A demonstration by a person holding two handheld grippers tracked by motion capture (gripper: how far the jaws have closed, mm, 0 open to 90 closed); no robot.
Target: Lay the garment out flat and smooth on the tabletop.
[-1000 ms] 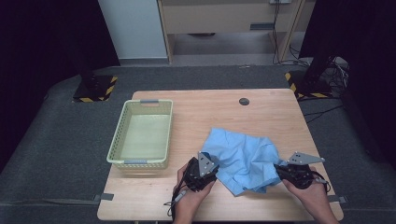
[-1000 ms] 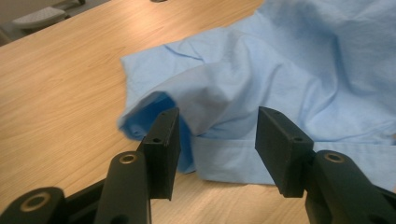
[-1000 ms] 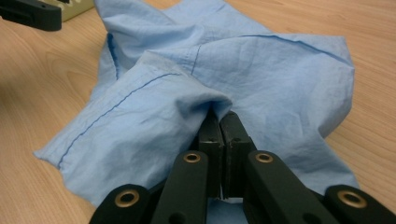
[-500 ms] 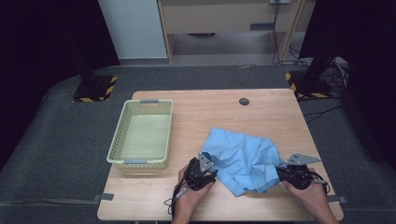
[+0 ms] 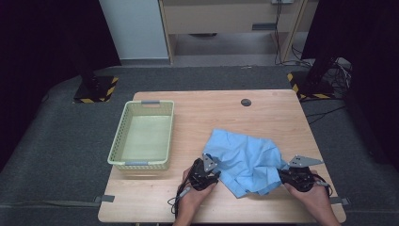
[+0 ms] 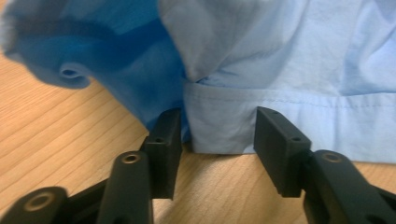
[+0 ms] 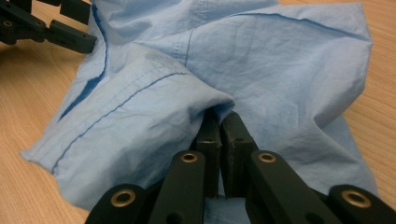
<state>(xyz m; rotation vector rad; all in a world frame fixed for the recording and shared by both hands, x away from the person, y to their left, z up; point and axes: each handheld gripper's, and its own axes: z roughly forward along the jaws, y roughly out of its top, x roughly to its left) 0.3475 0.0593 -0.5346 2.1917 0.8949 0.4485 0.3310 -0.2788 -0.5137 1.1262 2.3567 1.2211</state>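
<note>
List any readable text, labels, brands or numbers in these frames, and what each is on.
None readable.
Blue shirt: no tag or print showing, stitching alone.
Green basket: no label.
Table: bare wood with a dark round disc, no marking legible.
Left tool and right tool: plain black jaws, no marking.
Yellow-black hazard stripes on the floor bases: pattern, no words.

A light blue cloth (image 5: 245, 160) lies crumpled on the wooden table (image 5: 221, 110), well to the right of the pale green basket (image 5: 143, 136) and nearer the table's front edge than the basket's far end. It is a thin woven fabric with stitched hems (one hemmed edge lies flat on the wood in the left gripper view), rumpled into soft folds, with its right front part bunched up and a darker blue fold showing at its left side
</note>
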